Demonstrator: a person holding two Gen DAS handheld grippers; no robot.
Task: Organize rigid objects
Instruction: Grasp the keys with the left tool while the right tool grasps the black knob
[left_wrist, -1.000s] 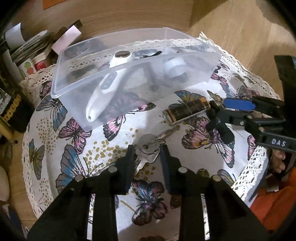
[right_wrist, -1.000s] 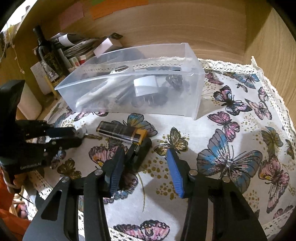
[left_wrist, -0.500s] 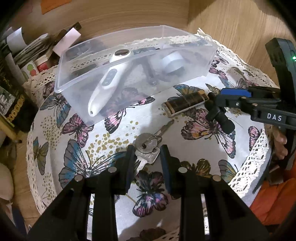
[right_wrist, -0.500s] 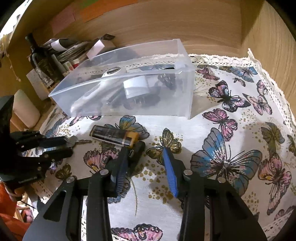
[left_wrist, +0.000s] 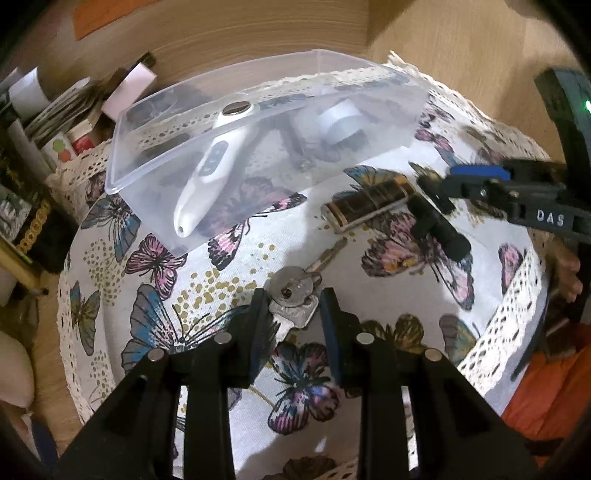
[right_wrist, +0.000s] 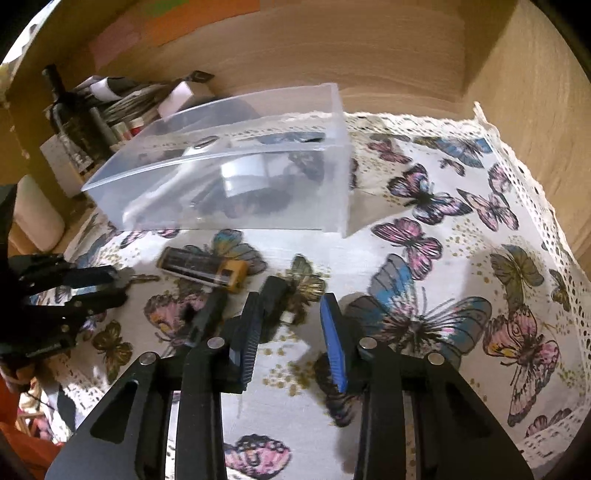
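Silver keys between left tongs

Metal bunch of silver keys (left_wrist: 293, 295) on butterfly-print cloth (left_wrist: 369, 369), between parted left tongs (left_wrist: 291, 314), untouched. Right tongs (right_wrist: 291, 332) apart beside black stick-shaped gadget (right_wrist: 275, 295). Brown-gold cylindrical battery (right_wrist: 203, 269) before clear plastic box (right_wrist: 236, 206).

A round table (right_wrist: 461, 266) fills the scene, draped in a white cloth (left_wrist: 236, 266) printed with butterflies and trimmed with lace at its edge. Behind it runs a light wooden wall (right_wrist: 332, 55), meeting a second wooden panel (right_wrist: 535, 92) at a corner on the right. Coloured paper notes (right_wrist: 122, 40) stick to the wall. Off the table's left edge, a dark bottle (right_wrist: 64, 110) stands among stacked papers (left_wrist: 59, 107). The light is warm and dim.
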